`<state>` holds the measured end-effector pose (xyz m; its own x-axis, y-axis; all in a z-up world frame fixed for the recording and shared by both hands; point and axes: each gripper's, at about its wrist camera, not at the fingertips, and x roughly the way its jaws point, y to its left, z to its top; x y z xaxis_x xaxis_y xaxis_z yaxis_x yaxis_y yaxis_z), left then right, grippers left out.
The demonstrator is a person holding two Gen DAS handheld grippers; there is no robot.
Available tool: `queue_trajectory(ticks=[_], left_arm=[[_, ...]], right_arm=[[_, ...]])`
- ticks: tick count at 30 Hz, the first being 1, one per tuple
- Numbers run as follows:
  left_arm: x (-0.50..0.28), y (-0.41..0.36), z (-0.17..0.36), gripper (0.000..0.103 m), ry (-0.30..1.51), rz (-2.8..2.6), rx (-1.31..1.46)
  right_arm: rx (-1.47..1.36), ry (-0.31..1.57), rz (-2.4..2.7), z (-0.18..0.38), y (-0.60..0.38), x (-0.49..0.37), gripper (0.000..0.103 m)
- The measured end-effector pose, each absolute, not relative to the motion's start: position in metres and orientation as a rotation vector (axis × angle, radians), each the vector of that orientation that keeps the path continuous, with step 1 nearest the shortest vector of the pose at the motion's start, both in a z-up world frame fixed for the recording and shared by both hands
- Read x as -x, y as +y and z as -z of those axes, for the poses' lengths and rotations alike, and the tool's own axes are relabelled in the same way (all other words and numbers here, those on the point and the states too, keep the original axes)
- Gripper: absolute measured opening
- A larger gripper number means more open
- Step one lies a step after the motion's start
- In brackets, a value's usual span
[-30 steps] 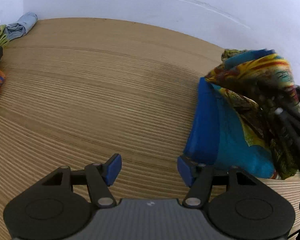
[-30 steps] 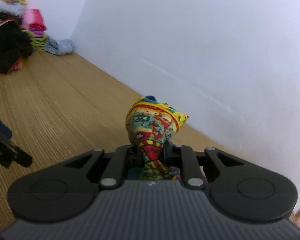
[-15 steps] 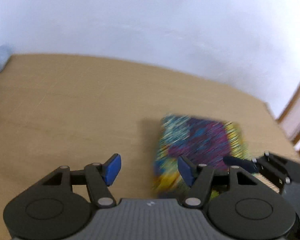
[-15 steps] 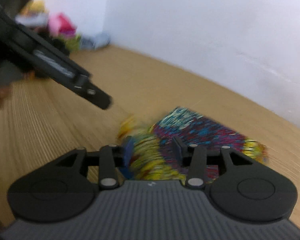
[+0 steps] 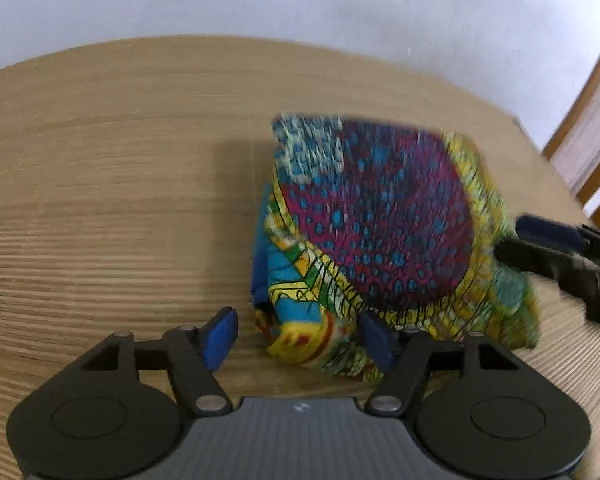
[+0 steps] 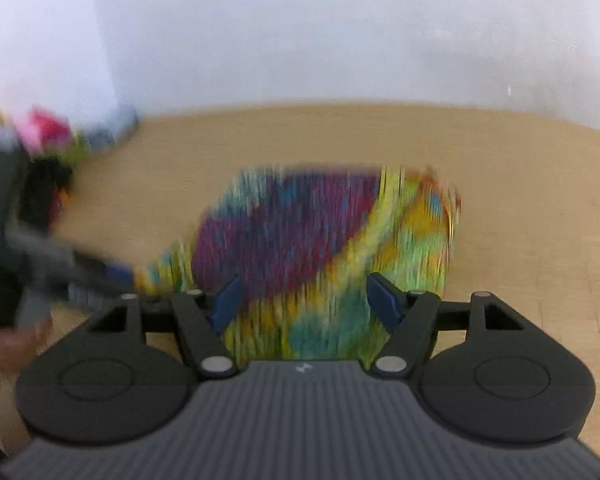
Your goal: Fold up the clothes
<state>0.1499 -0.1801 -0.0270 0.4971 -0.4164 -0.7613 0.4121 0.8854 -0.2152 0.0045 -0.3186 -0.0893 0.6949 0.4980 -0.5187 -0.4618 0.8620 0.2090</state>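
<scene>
A: Where's your cloth (image 5: 376, 224) now?

B: Middle of the frame on the striped wooden table (image 5: 100, 184), a soft bundle printed in purple dots, yellow and turquoise, creased at its near edge.

A: And your left gripper (image 5: 296, 334)?

B: Blue pads wide apart, opening slightly, over the cloth's near corner without pressing it.

A: Your right gripper (image 6: 306, 300)?

B: Jaws opening, fabric lying blurred beyond them, not pinched. A pile of clothes (image 6: 48, 136) sits upper left.
</scene>
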Motion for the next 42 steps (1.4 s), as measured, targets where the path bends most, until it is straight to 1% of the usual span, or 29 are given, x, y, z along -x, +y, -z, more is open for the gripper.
queue_trajectory(ticks=[4,7,9,10,14,16,20,22,24,27,31,38,42], left_arm=[[-0.156,-0.193,-0.001,0.069,0.807,0.538,0.036],[-0.175,-0.216,0.010,0.069,0.849,0.545,0.029],[-0.191,-0.228,0.031,0.065,0.934,0.491,0.016],[-0.193,-0.227,0.036,0.066,0.940,0.468,0.034],[-0.171,-0.210,0.017,0.065,0.893,0.458,0.106],[-0.154,-0.200,0.006,0.065,0.886,0.466,0.116],[-0.110,-0.187,0.001,0.067,0.934,0.557,0.132],[-0.100,-0.190,0.011,0.066,0.974,0.599,0.125],[-0.097,-0.194,0.024,0.064,0.999,0.570,0.112],[-0.102,-0.192,0.032,0.062,1.005,0.501,0.133],[-0.102,-0.167,0.022,0.063,0.969,0.452,0.172],[-0.090,-0.134,0.013,0.063,0.935,0.396,0.107],[-0.084,-0.125,0.013,0.063,0.935,0.390,0.075]], right_arm=[[-0.058,0.615,-0.510,0.087,-0.316,-0.055,0.070],[-0.023,0.718,-0.438,0.111,-0.307,-0.098,0.070],[0.009,0.727,-0.421,0.121,-0.301,-0.108,0.069],[0.025,0.721,-0.421,0.121,-0.298,-0.109,0.070],[0.030,0.633,-0.481,0.090,-0.303,-0.113,0.070],[0.012,0.636,-0.499,0.082,-0.312,-0.130,0.070],[-0.055,0.781,-0.548,0.090,-0.324,-0.176,0.070],[0.003,0.878,-0.555,0.101,-0.321,-0.189,0.070],[0.069,0.934,-0.579,0.115,-0.317,-0.191,0.070],[0.081,0.939,-0.601,0.120,-0.323,-0.180,0.070],[0.101,0.977,-0.599,0.114,-0.332,-0.147,0.072],[0.000,1.020,-0.613,0.109,-0.341,-0.031,0.073],[-0.081,0.993,-0.602,0.116,-0.338,0.015,0.073]])
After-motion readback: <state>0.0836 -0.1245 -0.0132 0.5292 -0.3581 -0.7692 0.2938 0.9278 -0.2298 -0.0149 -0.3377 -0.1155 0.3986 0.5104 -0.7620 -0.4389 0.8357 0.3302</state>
